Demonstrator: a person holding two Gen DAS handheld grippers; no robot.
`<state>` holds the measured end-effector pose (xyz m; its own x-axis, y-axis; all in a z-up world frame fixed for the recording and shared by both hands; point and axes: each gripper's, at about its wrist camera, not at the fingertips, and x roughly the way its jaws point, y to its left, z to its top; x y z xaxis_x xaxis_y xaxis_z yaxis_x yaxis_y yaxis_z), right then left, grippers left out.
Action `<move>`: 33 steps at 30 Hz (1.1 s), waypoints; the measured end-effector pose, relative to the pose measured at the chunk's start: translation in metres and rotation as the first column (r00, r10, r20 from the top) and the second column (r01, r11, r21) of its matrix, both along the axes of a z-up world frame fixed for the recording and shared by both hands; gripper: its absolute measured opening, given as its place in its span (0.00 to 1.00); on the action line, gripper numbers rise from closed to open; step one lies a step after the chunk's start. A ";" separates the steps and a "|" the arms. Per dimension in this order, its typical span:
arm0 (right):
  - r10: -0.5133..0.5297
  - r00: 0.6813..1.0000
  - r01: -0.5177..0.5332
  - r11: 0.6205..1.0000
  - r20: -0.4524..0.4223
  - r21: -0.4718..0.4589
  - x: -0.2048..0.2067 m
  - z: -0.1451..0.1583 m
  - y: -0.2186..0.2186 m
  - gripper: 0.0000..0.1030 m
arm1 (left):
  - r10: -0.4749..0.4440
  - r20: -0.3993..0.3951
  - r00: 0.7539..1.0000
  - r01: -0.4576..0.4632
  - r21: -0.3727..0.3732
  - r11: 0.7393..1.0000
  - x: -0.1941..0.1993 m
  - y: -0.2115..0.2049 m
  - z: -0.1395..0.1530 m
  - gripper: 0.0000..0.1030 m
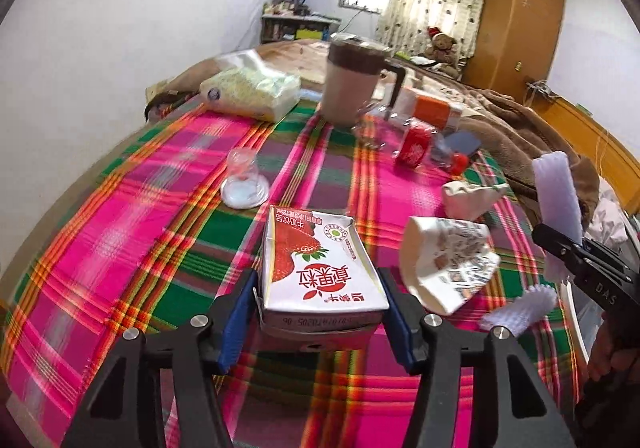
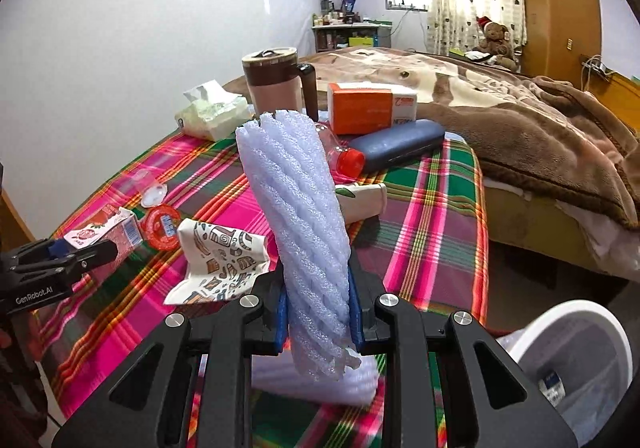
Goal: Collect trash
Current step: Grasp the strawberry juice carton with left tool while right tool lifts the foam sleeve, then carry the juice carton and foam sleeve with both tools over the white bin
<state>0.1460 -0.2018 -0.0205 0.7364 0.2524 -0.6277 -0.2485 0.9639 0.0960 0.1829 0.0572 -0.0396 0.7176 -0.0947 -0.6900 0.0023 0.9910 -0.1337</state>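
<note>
While clamping milk carton left gripper, foam sleeve right gripper, you are leaving 2 crumpled cups, bottle; bin waiting.

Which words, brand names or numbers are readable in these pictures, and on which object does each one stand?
"DAS" on the right gripper body.
"GenRobot.AI" on the left gripper body.
"真果粒" on the strawberry milk carton, seen upside down; its small print and date code are too blurred.
Print on the orange box is unreadable.
</note>
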 end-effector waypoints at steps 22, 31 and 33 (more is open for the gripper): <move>-0.164 0.984 0.160 0.985 0.073 0.057 -0.054 0.028 -0.055 0.24 | -0.218 0.143 0.965 0.218 0.012 0.976 -0.039 -0.085 0.056 0.57; -0.299 0.951 0.295 0.953 0.075 0.063 -0.078 0.029 -0.090 0.24 | -0.362 0.177 0.915 0.363 0.024 0.931 -0.048 -0.150 0.068 0.57; -0.334 0.940 0.329 0.942 0.071 0.069 -0.083 0.030 -0.101 0.24 | -0.401 0.181 0.898 0.402 0.030 0.915 -0.050 -0.167 0.069 0.57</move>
